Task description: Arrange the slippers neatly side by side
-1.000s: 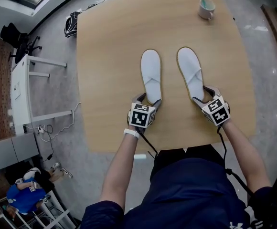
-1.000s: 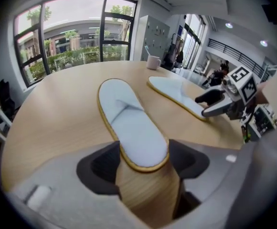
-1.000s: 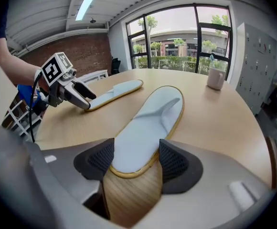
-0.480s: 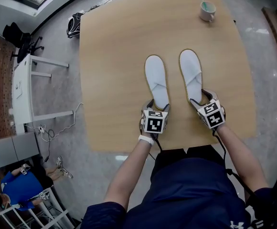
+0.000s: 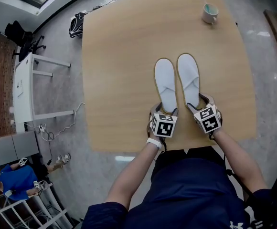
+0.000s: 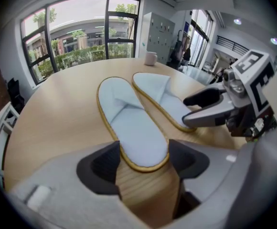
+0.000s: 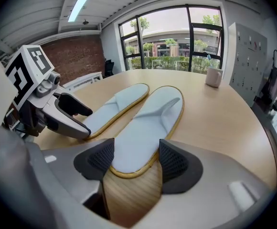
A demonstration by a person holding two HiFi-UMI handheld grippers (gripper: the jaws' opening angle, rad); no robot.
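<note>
while each pair of tongs pinches a heel, the head view shows the left slipper (image 5: 166, 84) and right slipper (image 5: 188, 79) lying flat at mid-frame on the bench (image 5: 119, 70), toes toward the top, nearly parallel, with a thin strip of wood between them. the left tongs (image 5: 165, 111) hold the left heel and the right tongs (image 5: 200, 104) the right heel. to finish well, i judge, level the heels, then release without dragging. a mug (image 5: 209, 14) stands well apart at upper right, so nothing blocks.

left gripper view: both pads press the heel's edges, with the other tongs just beside at right.

right gripper view: the same hold on its own slipper. the two tongs could bump each other.
</note>
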